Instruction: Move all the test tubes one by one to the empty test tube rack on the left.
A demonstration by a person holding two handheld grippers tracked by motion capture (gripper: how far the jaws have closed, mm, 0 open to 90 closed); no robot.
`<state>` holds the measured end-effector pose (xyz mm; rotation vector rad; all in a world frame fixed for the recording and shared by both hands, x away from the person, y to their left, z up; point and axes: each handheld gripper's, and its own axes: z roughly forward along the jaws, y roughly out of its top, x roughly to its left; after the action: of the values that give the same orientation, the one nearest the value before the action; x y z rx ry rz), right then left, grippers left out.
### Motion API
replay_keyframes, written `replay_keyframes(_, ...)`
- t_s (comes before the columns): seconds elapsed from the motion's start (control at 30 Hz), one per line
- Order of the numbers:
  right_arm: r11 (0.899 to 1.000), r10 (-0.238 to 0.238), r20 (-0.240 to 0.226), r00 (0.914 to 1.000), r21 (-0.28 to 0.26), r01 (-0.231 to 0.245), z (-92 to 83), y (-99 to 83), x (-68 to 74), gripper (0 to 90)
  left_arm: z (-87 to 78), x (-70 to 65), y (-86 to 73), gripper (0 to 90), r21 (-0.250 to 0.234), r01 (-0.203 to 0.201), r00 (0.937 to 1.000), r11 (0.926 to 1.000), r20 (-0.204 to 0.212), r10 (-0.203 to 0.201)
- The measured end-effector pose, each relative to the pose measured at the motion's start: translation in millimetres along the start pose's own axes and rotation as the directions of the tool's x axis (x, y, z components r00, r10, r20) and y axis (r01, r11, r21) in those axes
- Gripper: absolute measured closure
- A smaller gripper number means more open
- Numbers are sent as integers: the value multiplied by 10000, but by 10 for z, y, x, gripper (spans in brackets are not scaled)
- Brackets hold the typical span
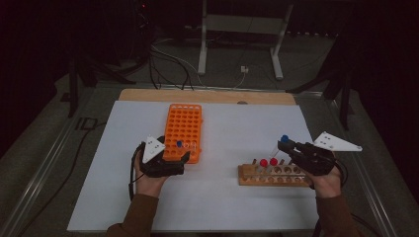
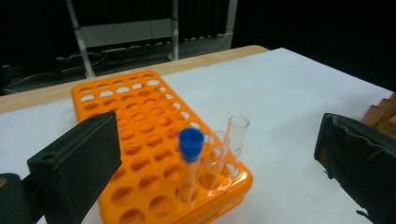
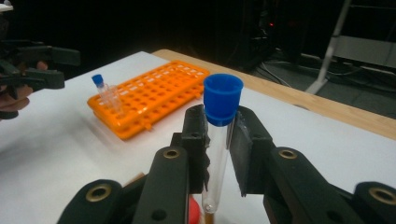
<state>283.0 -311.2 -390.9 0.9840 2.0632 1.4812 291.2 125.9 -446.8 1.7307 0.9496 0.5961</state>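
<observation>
The right tongs (image 3: 219, 154) clamp a blue-capped tube (image 3: 218, 140) above the wooden rack (image 1: 272, 175). The left tongs (image 2: 219, 158) gape wide at the orange rack (image 2: 149, 140) on the counter (image 1: 237, 128).

Dim room around me; the white counter (image 1: 222, 197) catches soft overhead light. Toward twelve o'clock everything sinks into black. My near fingers (image 2: 74, 163) blur.
</observation>
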Motion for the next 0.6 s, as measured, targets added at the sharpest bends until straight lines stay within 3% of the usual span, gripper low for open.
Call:
replay_keyframes(0.33,9998,-172,-490,9986,-57,170,266,151,184,764,140,-187,97,12,193,-275,9989,9994,391,268)
replay_keyframes(0.6,9990,-352,-757,9965,253,372,455,221,326,764,251,-372,184,34,153,-442,9954,9989,863,427)
